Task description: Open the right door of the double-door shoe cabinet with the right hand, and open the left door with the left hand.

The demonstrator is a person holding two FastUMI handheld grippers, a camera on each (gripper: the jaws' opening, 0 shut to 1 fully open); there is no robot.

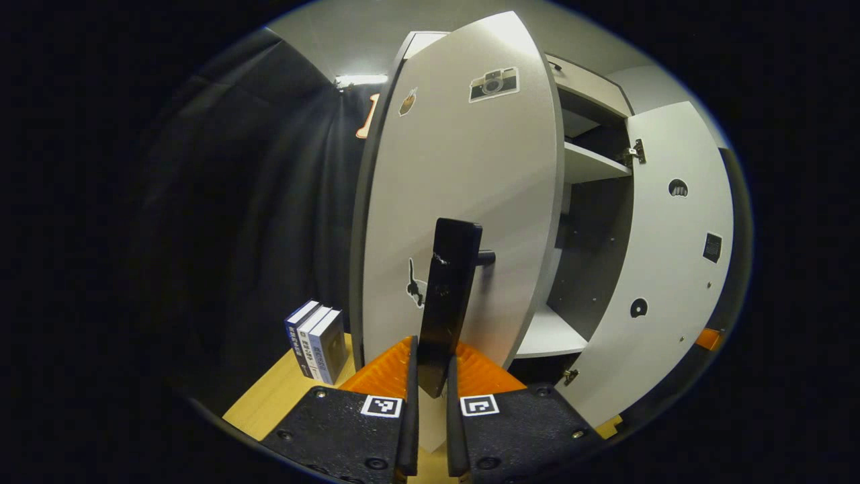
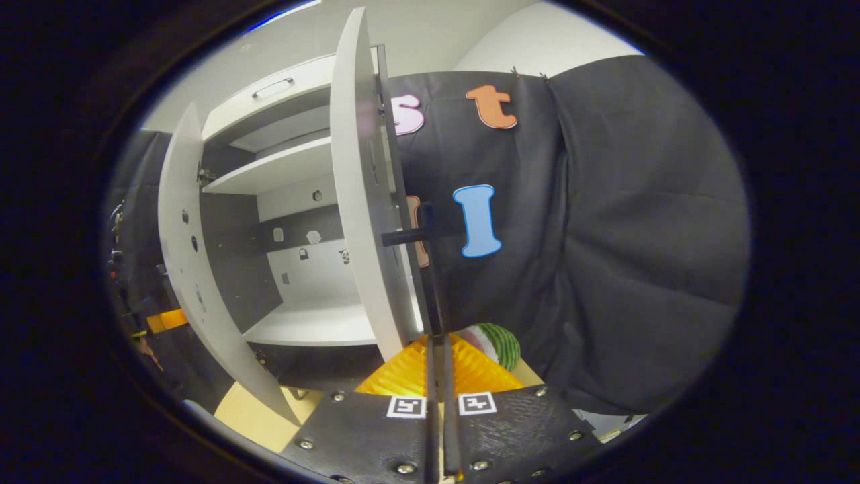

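The grey shoe cabinet (image 2: 302, 87) has both doors swung open. In the left gripper view, the left door (image 1: 457, 168), which carries stickers, stands close ahead. My left gripper (image 1: 430, 349) is shut on its black vertical bar handle (image 1: 449, 289). The right door (image 1: 672, 269) stands open farther off, showing its inner face. In the right gripper view, the right door (image 2: 363, 202) is seen nearly edge-on. My right gripper (image 2: 437, 343) is shut on its thin black handle (image 2: 433, 282). The left door (image 2: 188, 255) stands open at the left, and the shelves (image 2: 289, 168) between them look bare.
Three upright books (image 1: 316, 343) stand on the wooden tabletop (image 1: 269, 396) left of the cabinet. A green striped ball like a watermelon (image 2: 497, 343) lies right of the cabinet by the black curtain (image 2: 638, 235). An orange part (image 2: 164, 319) shows past the left door.
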